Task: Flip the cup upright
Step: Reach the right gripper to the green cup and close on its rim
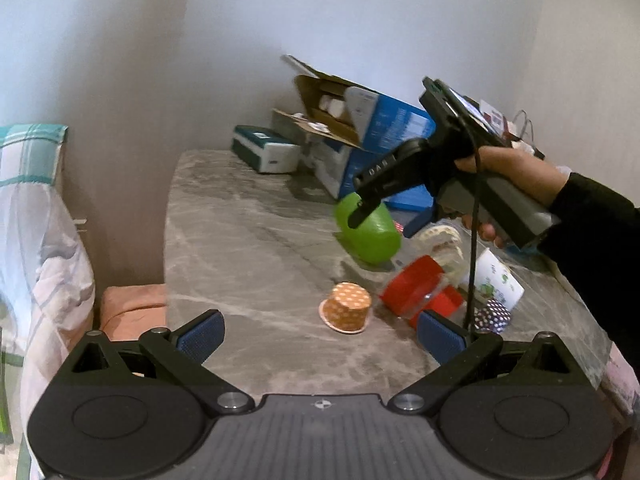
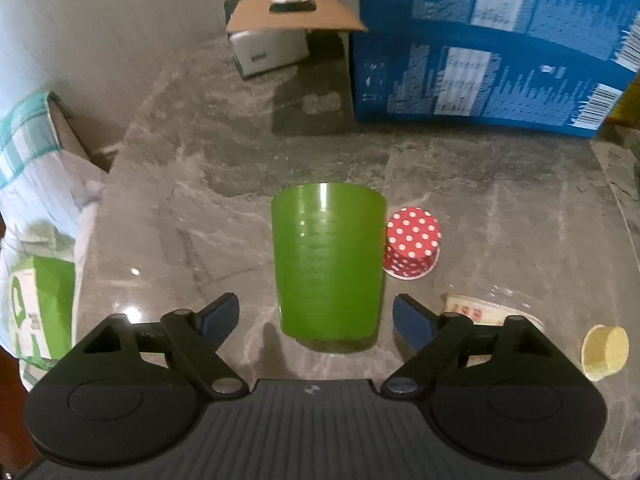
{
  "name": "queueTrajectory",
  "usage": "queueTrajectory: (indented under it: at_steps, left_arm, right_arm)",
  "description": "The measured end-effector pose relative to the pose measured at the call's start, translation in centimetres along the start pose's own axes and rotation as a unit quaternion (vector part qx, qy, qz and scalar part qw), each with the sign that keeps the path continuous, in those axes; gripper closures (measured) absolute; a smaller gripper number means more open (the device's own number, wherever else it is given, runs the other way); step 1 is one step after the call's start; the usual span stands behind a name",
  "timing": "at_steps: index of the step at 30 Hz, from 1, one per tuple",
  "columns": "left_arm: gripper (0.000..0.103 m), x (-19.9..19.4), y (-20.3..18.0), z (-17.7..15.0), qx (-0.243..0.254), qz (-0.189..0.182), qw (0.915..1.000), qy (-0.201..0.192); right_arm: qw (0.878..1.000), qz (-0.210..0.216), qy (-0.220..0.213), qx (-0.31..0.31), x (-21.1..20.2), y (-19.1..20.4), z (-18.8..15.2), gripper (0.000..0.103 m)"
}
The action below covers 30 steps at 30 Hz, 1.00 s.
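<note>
A green plastic cup (image 2: 327,264) lies on its side on the grey marble table (image 2: 200,200), its closed base toward my right gripper (image 2: 316,316). That gripper is open, its blue pads level with the cup's base and apart from it. In the left wrist view the green cup (image 1: 370,232) lies at mid table with the right gripper (image 1: 360,214) over it. My left gripper (image 1: 320,332) is open and empty above the near table edge, in front of an orange dotted paper cup (image 1: 347,307) standing upside down.
A red dotted paper cup (image 2: 412,244) stands upside down touching the green cup's right side. A yellow cup (image 2: 604,352) lies at right. Blue boxes (image 2: 492,48) and cardboard (image 2: 288,16) line the back. Red cup (image 1: 416,284) and patterned cups (image 1: 494,280) lie to the right.
</note>
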<state>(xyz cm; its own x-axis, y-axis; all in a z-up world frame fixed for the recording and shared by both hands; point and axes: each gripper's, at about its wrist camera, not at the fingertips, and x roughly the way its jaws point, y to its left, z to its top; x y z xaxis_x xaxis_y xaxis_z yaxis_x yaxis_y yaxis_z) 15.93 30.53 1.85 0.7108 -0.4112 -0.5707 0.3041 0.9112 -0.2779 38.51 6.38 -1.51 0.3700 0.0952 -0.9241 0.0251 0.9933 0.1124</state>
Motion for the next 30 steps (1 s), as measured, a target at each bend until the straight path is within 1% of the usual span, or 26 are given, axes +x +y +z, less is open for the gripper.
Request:
queueTrajectory:
  at_steps: [2, 6, 7, 10, 12, 14, 16, 19, 21, 25, 28, 30]
  left_arm:
    - [0.0, -0.1, 0.5, -0.2, -0.005, 0.0, 1.0, 0.003]
    - [0.0, -0.6, 1.2, -0.7, -0.007, 0.0, 0.9999, 0.008]
    - [0.0, -0.9, 1.5, -0.8, -0.008, 0.003, 0.9999, 0.006]
    - [0.0, -1.6, 2.6, -0.8, -0.022, 0.009, 0.9997, -0.001]
    - [0.0, -2.0, 3.2, -0.8, -0.03, 0.013, 0.9994, -0.003]
    - [0.0, -2.4, 3.6, -0.9, -0.036, 0.015, 0.9992, -0.007]
    - [0.0, -2.9, 3.9, -1.1, -0.039, 0.016, 0.9991, -0.01]
    - [0.0, -3.4, 4.0, -1.4, -0.042, 0.019, 0.9989, -0.012]
    - [0.0, -3.7, 4.2, -1.5, -0.044, 0.018, 0.9987, -0.015]
    - [0.0, -4.7, 4.0, -1.5, -0.045, 0.011, 0.9986, -0.026]
    - [0.0, -5.6, 3.8, -1.6, -0.044, 0.004, 0.9985, -0.031]
    - [0.0, -6.3, 3.5, -1.8, -0.041, -0.006, 0.9986, -0.033]
  right_arm:
    - [1.0, -0.008, 0.009, 0.0, 0.7, 0.2, 0.5, 0.02]
    - [0.999, -0.031, 0.029, -0.003, 1.9, 0.5, 1.2, 0.035]
    - [0.999, -0.037, 0.034, -0.005, 2.2, 0.5, 1.4, 0.038]
    - [0.998, -0.04, 0.038, -0.004, 2.6, 0.6, 1.6, 0.038]
    - [0.998, -0.042, 0.041, -0.013, 2.8, 0.9, 1.7, 0.039]
    - [0.998, -0.052, 0.043, -0.02, 2.8, 1.3, 1.7, 0.039]
    - [0.997, -0.057, 0.034, -0.026, 2.4, 1.6, 1.6, 0.039]
    - [0.999, -0.037, 0.014, -0.02, 1.0, 1.9, 1.4, 0.039]
    - [0.999, -0.032, 0.003, -0.023, -0.2, 2.3, 1.1, 0.039]
    - [0.999, -0.014, -0.028, -0.027, -3.8, 3.1, -0.1, 0.039]
    - [0.998, -0.002, -0.059, -0.028, -7.8, 3.1, -2.3, 0.039]
    - [0.997, 0.004, -0.075, -0.027, -11.2, 2.8, -4.8, 0.039]
